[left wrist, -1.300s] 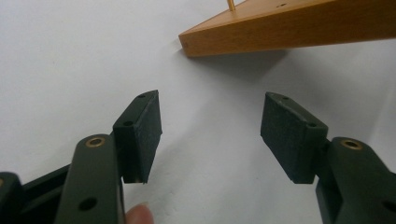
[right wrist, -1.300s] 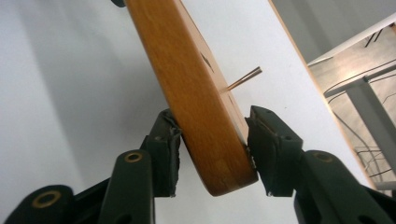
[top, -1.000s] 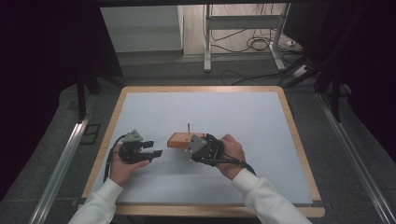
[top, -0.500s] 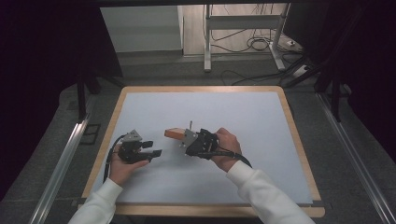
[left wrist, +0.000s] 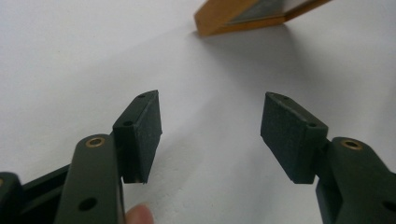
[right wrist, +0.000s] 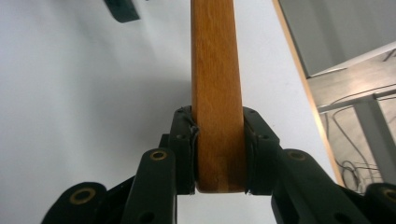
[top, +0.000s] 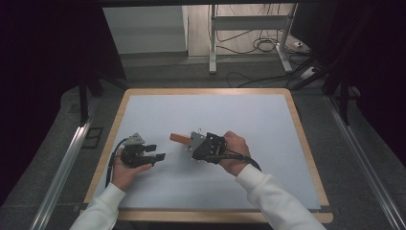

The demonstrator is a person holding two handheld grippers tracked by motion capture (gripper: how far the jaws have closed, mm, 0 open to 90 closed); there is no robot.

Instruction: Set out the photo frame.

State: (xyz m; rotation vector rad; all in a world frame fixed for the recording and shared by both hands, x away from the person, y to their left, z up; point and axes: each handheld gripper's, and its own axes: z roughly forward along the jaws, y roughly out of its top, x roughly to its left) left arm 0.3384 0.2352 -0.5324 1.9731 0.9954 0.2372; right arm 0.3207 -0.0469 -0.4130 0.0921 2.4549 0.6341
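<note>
The slim orange-brown wooden block (right wrist: 215,93) shows faint lengthwise grain. Both grippers are matte black, the left gripper (left wrist: 212,133) and the right gripper (right wrist: 218,149), with small brass-coloured rivets. Under the block lies a plain pale blue-white table mat (top: 239,115), edged by a light wooden table frame (top: 306,143). The person's sleeves (top: 273,191) are white.

Left gripper (left wrist: 212,135) gapes wide; right gripper (right wrist: 218,149) is clamped tight.

A pale, wood-rimmed rectangular worktop (top: 297,124) sits on grey carpeted floor (top: 364,158), flanked by silver aluminium rails (top: 62,167) on both sides. Beyond it stand a white metal-legged frame (top: 249,28) and loose black cables (top: 261,45) on the floor. Dark black curtains (top: 48,48) close in left and right.
</note>
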